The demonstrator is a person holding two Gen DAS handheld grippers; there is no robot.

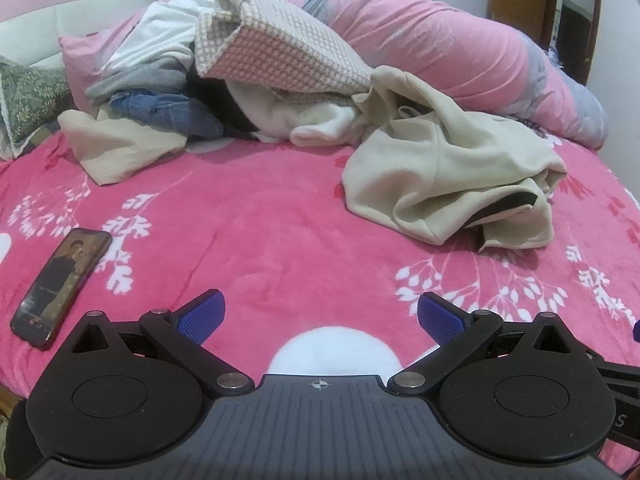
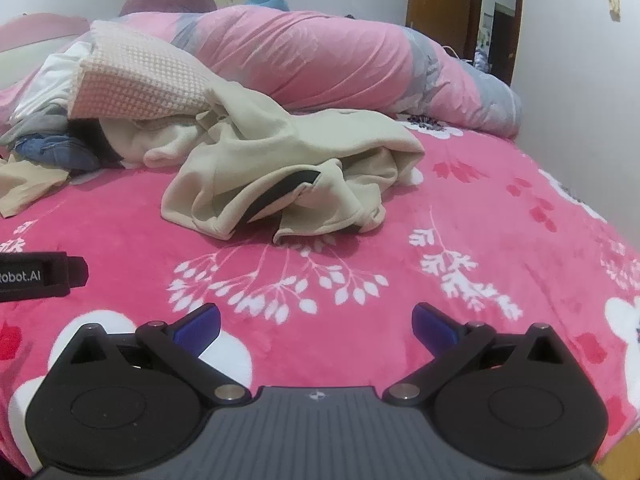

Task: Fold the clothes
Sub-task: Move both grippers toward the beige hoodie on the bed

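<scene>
A crumpled beige garment (image 1: 448, 168) with a black lining lies on the pink floral bedspread (image 1: 260, 220), ahead and to the right of my left gripper (image 1: 321, 314). It also shows in the right wrist view (image 2: 288, 168), ahead and slightly left of my right gripper (image 2: 316, 326). Both grippers are open and empty, low over the bedspread (image 2: 480, 220), well short of the garment. A pile of mixed clothes (image 1: 180, 92) lies at the back left.
A phone (image 1: 60, 288) lies on the bed at the left. A rolled pink quilt (image 1: 460, 52) runs along the back. A checked pillow (image 1: 280, 40) rests on the pile. A wall (image 2: 580, 100) bounds the bed's right side. The left gripper's body (image 2: 36, 276) shows at the left edge.
</scene>
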